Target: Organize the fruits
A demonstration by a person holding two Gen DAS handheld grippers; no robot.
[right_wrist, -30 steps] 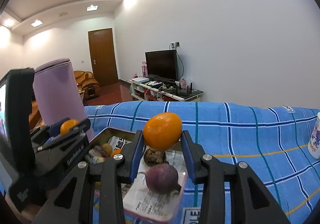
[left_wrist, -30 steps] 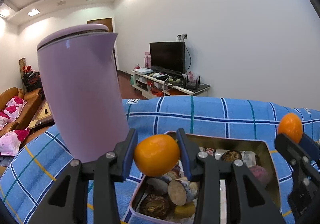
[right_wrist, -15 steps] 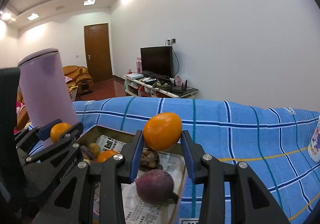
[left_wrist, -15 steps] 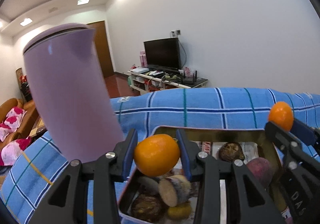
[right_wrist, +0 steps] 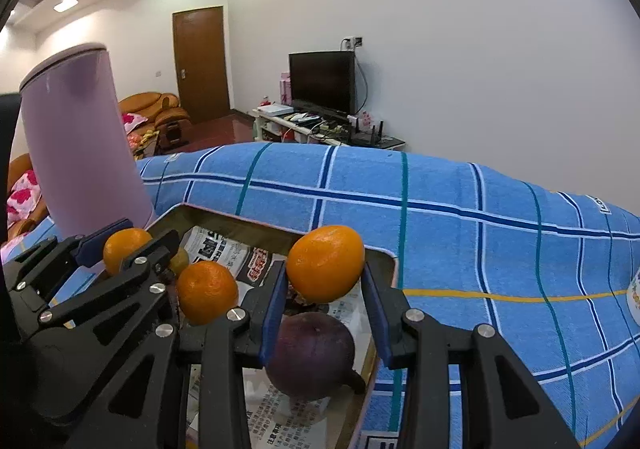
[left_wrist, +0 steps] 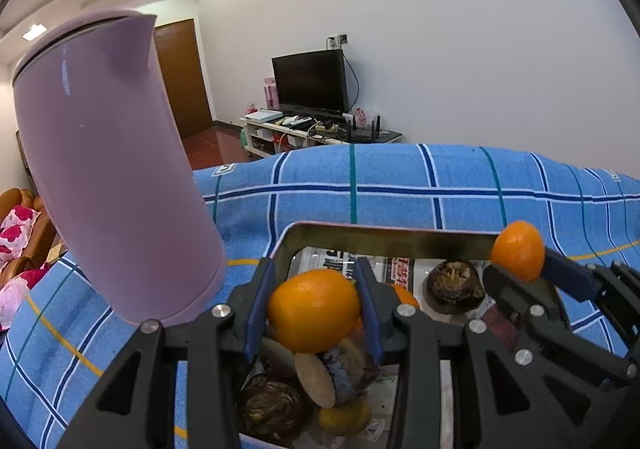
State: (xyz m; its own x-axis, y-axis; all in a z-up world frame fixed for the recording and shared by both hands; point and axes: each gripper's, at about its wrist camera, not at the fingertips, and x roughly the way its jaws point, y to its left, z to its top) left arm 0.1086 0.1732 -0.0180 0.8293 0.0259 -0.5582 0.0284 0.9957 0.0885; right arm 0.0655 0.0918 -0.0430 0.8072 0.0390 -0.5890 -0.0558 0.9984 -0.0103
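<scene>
Your left gripper [left_wrist: 314,313] is clamped on an orange [left_wrist: 313,311] above the near left part of the paper-lined tin [left_wrist: 384,239], and your right gripper [right_wrist: 325,303] grips a second orange [right_wrist: 326,263] over the tin's right side, above a purple fruit [right_wrist: 310,355]. Both fruits hang over a crowded tin. If you let go from here, I think either orange may bounce off the piled fruit and roll over the low rim onto the blue checked cloth [right_wrist: 460,209]. The two grippers are close together and could knock each other, and the lilac kettle [left_wrist: 112,169] stands just beside your left one.
</scene>
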